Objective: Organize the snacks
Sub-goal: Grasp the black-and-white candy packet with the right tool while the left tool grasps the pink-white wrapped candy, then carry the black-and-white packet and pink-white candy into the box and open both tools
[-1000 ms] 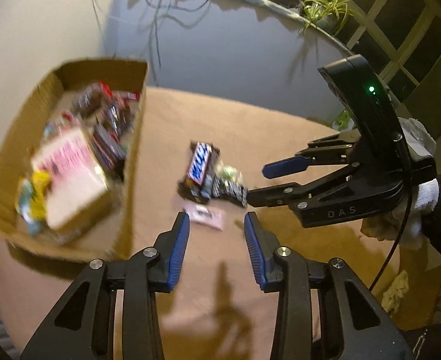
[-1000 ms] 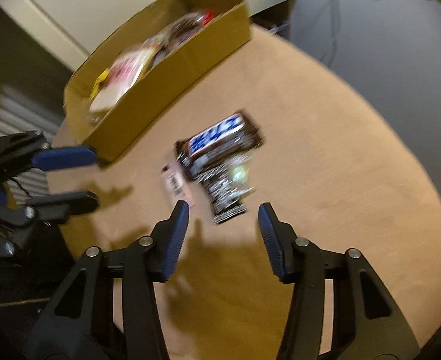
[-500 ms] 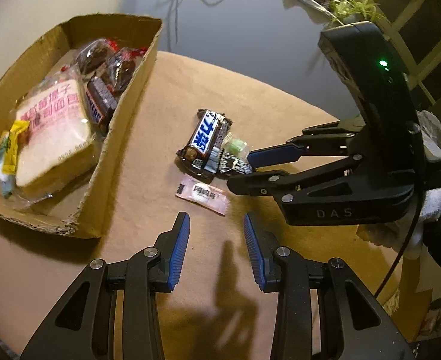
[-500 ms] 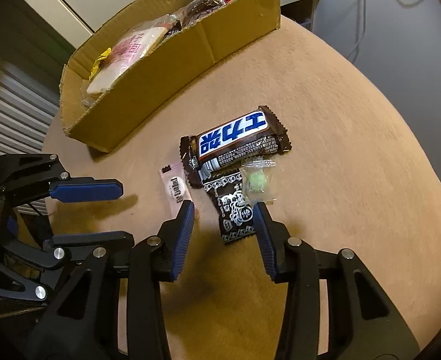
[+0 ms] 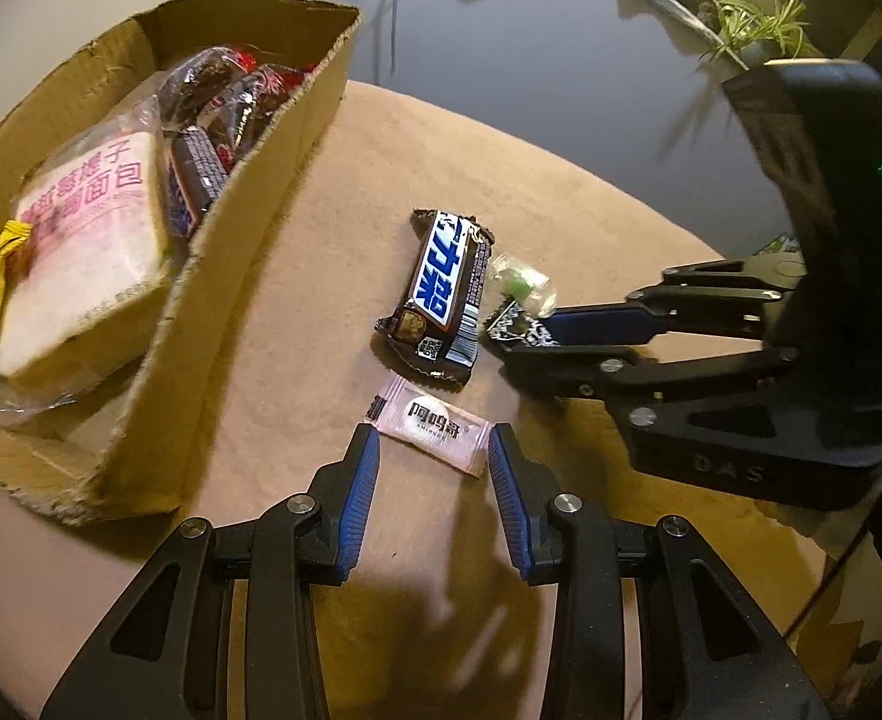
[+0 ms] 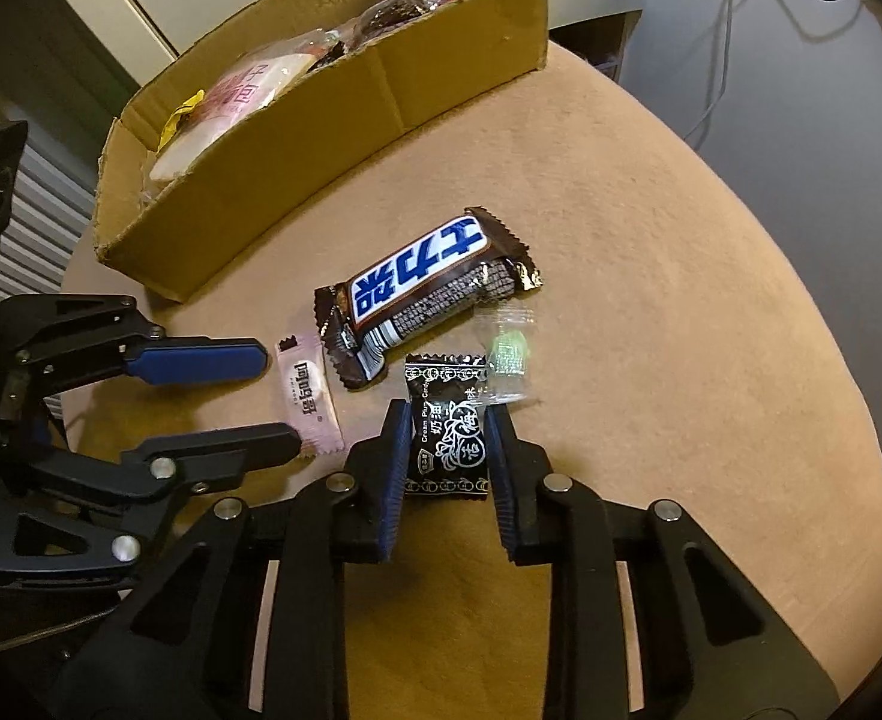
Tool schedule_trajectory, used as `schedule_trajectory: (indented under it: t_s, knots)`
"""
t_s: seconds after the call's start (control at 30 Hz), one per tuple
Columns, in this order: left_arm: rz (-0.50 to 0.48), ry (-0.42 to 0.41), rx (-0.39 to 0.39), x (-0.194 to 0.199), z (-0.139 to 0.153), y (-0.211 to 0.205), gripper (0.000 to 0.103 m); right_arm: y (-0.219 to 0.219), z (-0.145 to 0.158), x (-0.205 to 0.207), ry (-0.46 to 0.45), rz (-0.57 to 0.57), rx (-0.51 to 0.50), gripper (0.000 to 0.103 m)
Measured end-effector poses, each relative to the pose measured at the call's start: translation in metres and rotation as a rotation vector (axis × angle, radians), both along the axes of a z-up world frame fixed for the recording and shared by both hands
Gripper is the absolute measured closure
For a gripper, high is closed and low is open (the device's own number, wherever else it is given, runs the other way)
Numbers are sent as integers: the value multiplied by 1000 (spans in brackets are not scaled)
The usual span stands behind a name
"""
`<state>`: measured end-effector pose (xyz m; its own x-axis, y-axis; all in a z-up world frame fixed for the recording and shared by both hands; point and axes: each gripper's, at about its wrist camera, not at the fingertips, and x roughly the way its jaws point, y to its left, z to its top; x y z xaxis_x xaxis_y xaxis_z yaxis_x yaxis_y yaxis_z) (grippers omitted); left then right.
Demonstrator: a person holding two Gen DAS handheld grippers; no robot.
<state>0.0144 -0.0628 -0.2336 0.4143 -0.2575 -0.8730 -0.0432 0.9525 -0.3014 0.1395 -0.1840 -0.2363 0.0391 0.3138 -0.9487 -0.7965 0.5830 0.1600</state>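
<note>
right gripper (image 6: 448, 450): fingers closing on black candy (image 6: 448, 426) | left gripper (image 5: 433, 456): released, straddling pink candy (image 5: 433, 423)

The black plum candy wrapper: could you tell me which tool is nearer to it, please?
Right. The right tool straddles the black plum candy wrapper, closing; the left tool brackets the pink candy sachet beside it.
</note>
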Motion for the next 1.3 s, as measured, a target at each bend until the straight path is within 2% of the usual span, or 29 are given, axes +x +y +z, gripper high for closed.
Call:
schedule_trajectory:
  t_s: [0.23,0.4,0.57,0.6,0.97,1.3]
  knots:
    - [4,-20,56,9,-3,-19,61,-15,2,0,-6,-26,7,77]
    - [-36,-41,177,13,-5,-43,62,-32,3,5,-4,-52,23,77]
    - [-44,-56,241,14,-10,-51,81,-40,6,1,-11,-49,24,77]
    - [-43,-56,237,14,-10,-50,84,-40,7,0,-13,-47,20,77]
    - [-45,-32,147,8,-9,-21,85,-31,11,-7,-26,-67,-27,77]
    - [-87,-50,83,3,16,0,85,-52,28,-17,0,-164,-17,77]
